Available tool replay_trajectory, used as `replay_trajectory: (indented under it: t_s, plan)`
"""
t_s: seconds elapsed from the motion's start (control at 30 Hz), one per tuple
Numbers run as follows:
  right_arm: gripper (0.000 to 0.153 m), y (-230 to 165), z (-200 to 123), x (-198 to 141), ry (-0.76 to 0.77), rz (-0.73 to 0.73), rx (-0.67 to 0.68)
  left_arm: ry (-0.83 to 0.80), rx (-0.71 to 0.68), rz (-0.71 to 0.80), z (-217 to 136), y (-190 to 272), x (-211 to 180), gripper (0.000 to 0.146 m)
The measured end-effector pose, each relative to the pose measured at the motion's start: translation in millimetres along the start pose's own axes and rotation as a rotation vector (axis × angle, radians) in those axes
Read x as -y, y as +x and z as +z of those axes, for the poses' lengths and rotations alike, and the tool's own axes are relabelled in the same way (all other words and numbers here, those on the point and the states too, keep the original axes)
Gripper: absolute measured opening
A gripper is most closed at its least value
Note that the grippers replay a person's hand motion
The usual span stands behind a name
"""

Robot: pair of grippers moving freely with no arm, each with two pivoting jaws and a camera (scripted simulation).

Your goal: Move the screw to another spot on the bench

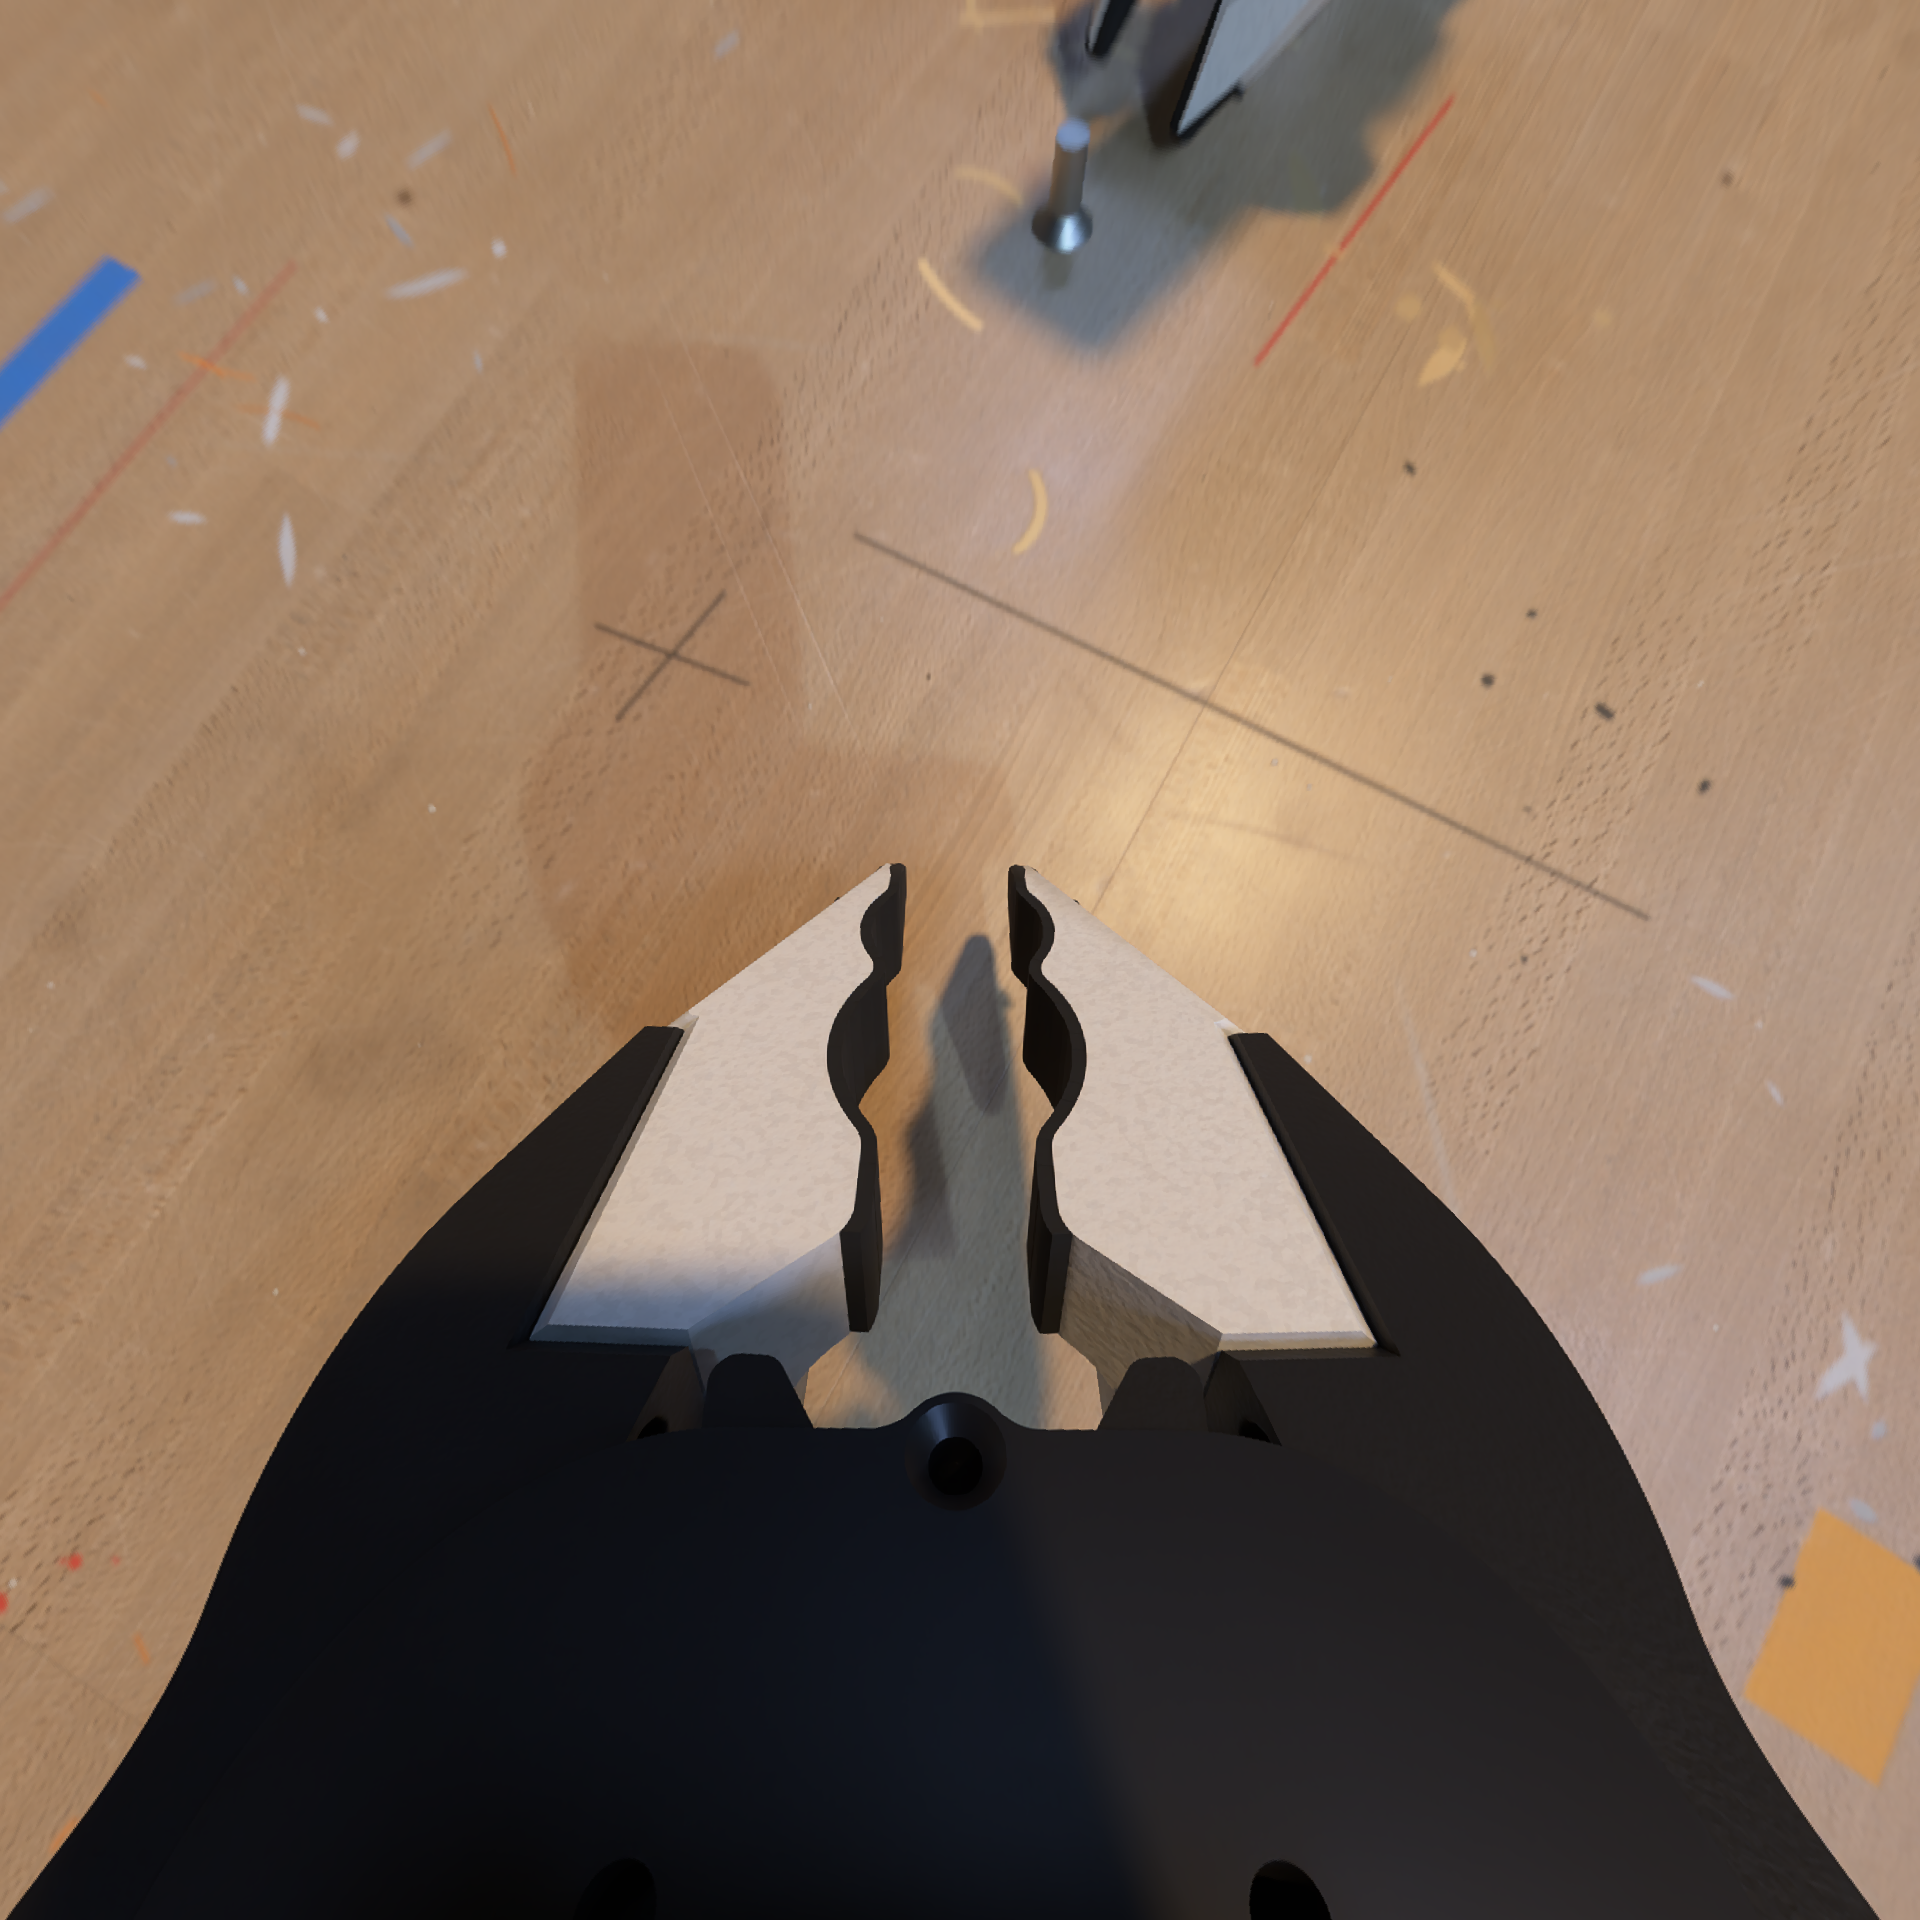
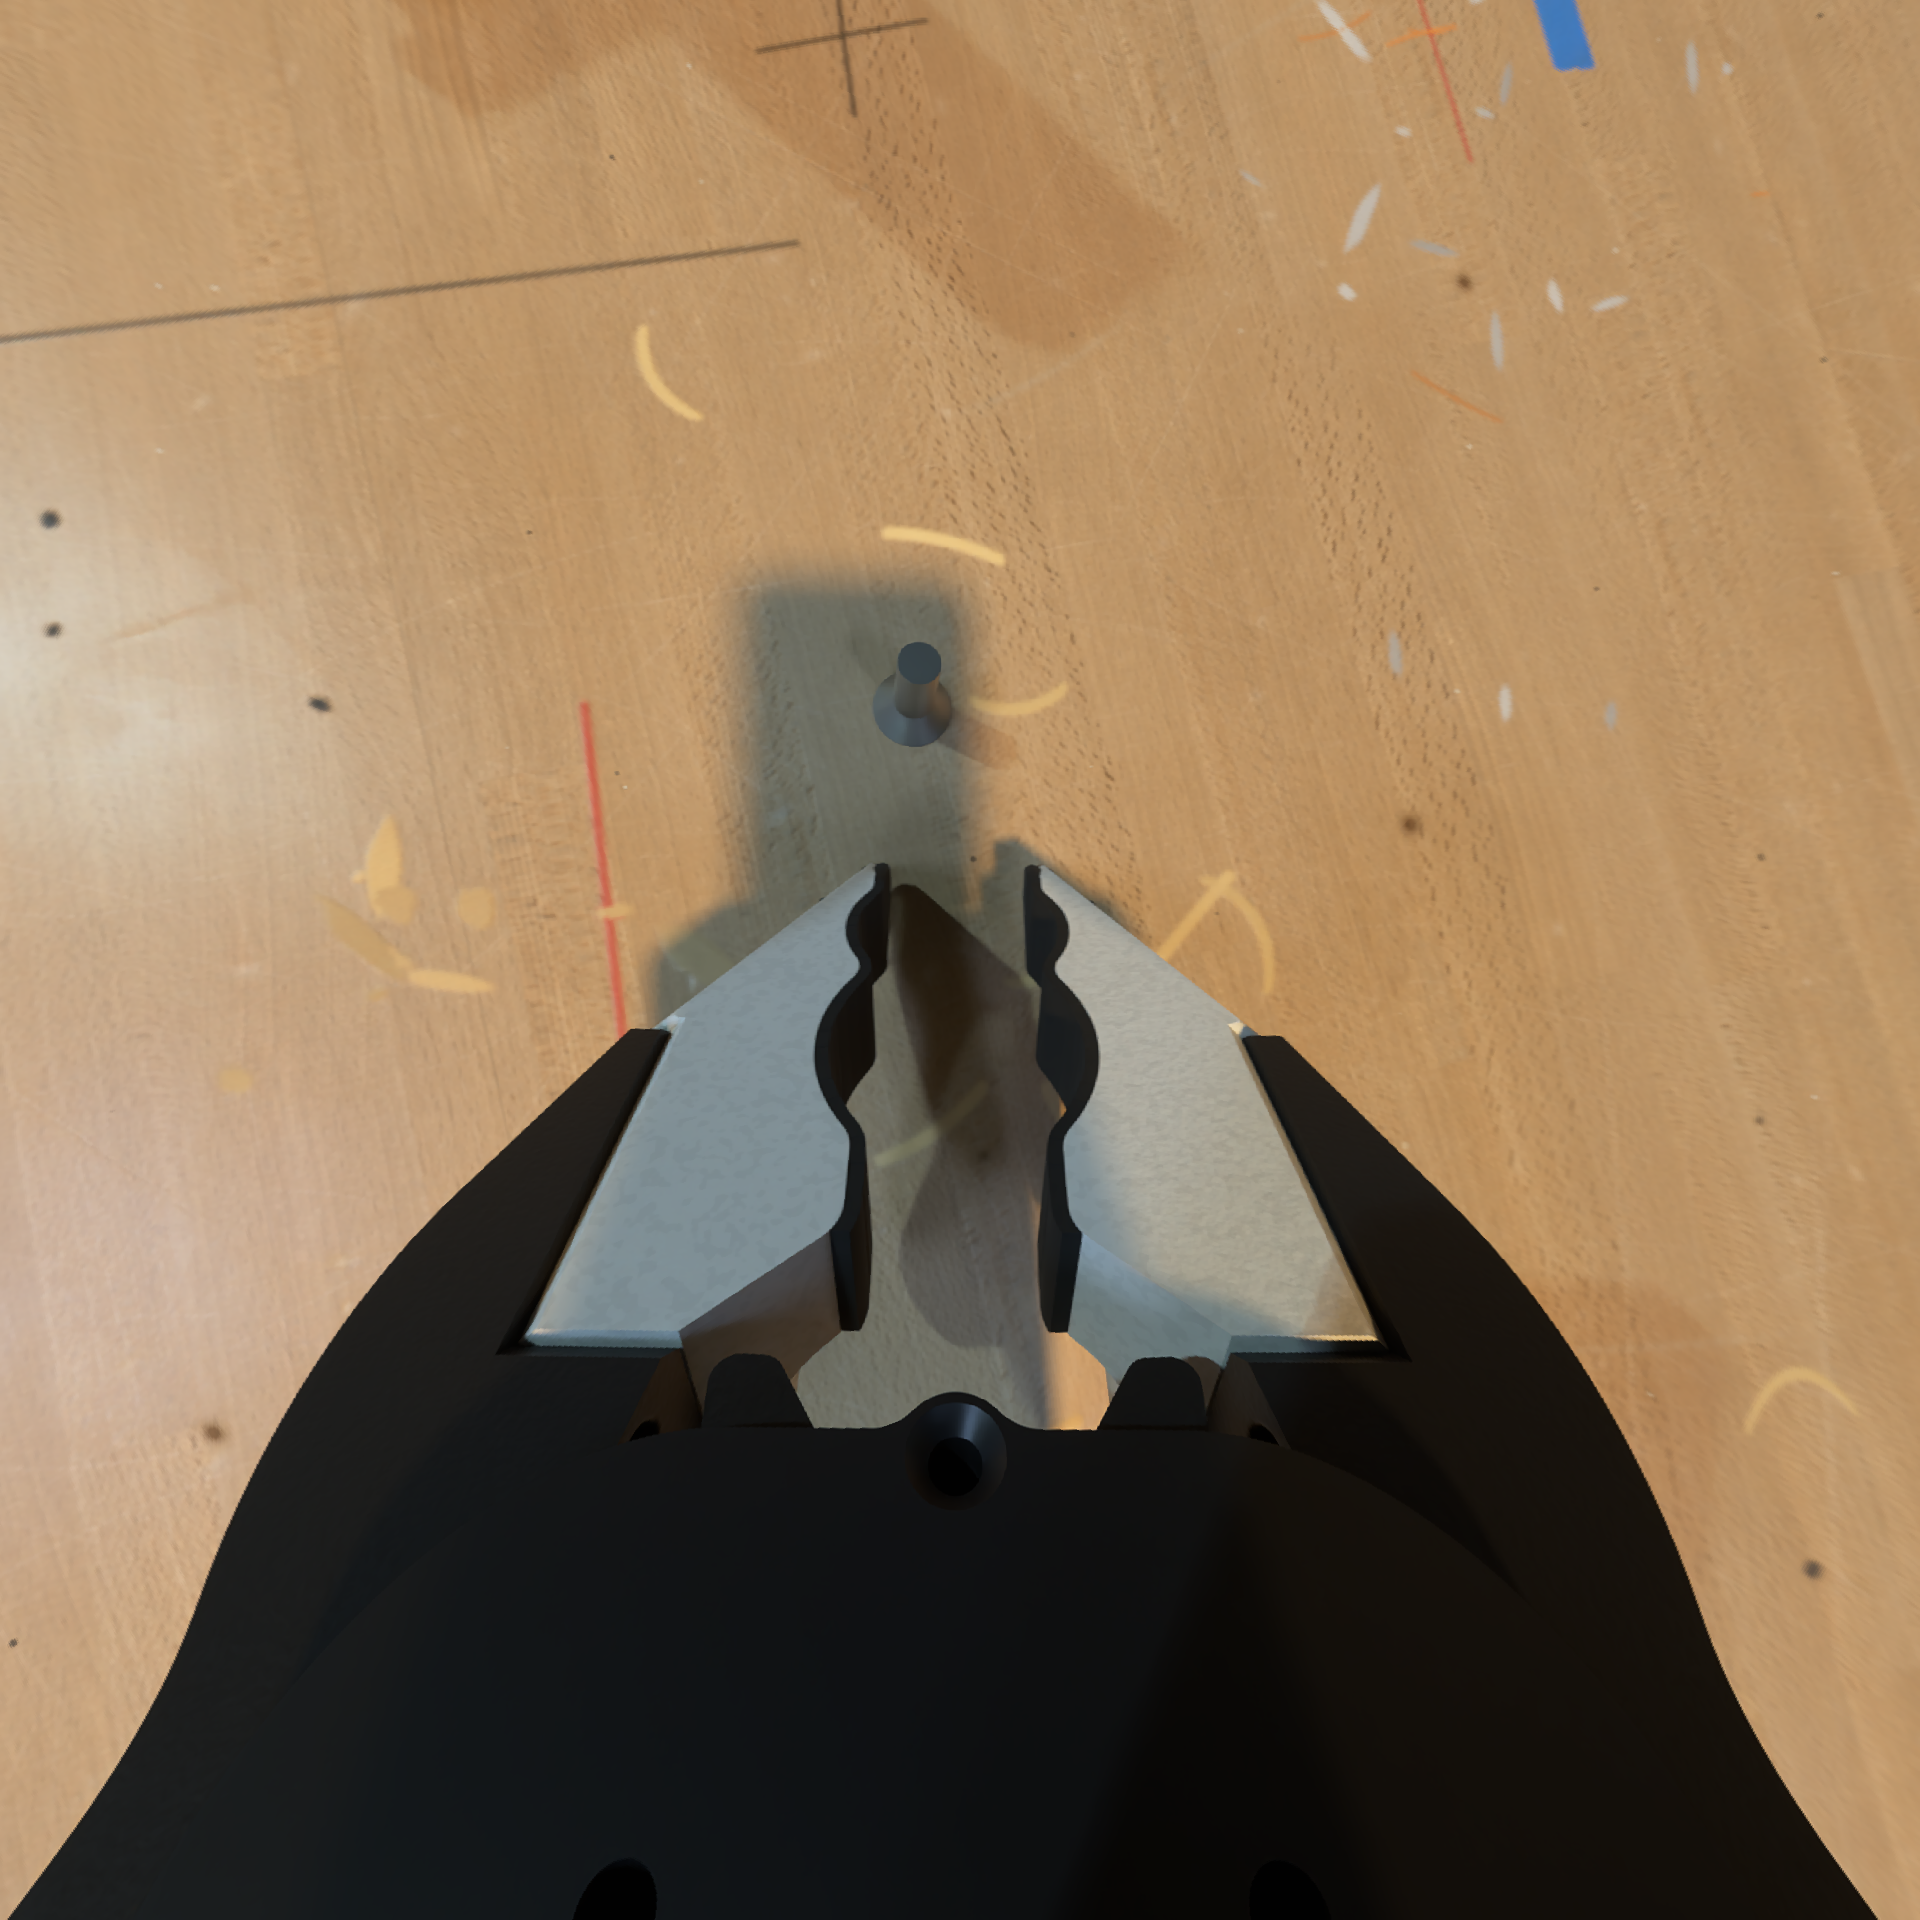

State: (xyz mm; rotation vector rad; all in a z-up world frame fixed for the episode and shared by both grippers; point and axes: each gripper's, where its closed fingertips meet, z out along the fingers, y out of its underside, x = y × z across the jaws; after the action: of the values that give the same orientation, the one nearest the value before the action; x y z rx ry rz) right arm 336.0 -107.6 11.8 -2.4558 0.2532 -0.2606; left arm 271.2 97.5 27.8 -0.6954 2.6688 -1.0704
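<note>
A small grey metal screw (image 2: 914,694) stands on its flat head on the wooden bench, shank up. It sits just ahead of my right gripper (image 2: 956,883), which is open and empty with a clear gap between it and the screw. In the left wrist view the screw (image 1: 1065,197) stands far ahead at the top, with the right gripper's fingers (image 1: 1205,73) just beyond it. My left gripper (image 1: 956,883) is open and empty, well short of the screw.
The wooden bench (image 1: 1455,582) carries pencil lines, a pencil cross (image 1: 670,655), a red line (image 2: 601,862), blue tape (image 1: 62,332), an orange patch (image 1: 1839,1652) and scattered shavings. All are flat marks.
</note>
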Motion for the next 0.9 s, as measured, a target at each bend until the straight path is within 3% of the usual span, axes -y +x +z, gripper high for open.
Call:
replay_trajectory:
  t_s: [0.1,0.33,0.53,0.67,0.9]
  plan:
    - [0.040,1.7,-3.1,9.6,0.013,-0.013,-0.024,-0.054,0.002,0.007,2.4,-0.7,-9.4,0.019]
    - [0.040,-3.3,17.4,26.0,-0.047,-0.133,0.004,-0.054,0.006,0.004,14.9,-0.6,-10.7,0.017]
    - [0.008,-7.6,24.9,29.5,-0.084,-0.163,0.114,-0.027,0.050,0.045,20.4,-3.8,-5.6,0.015]
    - [0.008,-17.7,26.2,37.1,-0.076,-0.238,0.105,-0.004,0.036,0.072,22.8,2.1,-0.9,0.013]
    - [0.008,-74.5,29.4,72.4,0.025,-0.338,0.205,0.015,0.063,0.160,30.9,14.7,6.6,0.009]
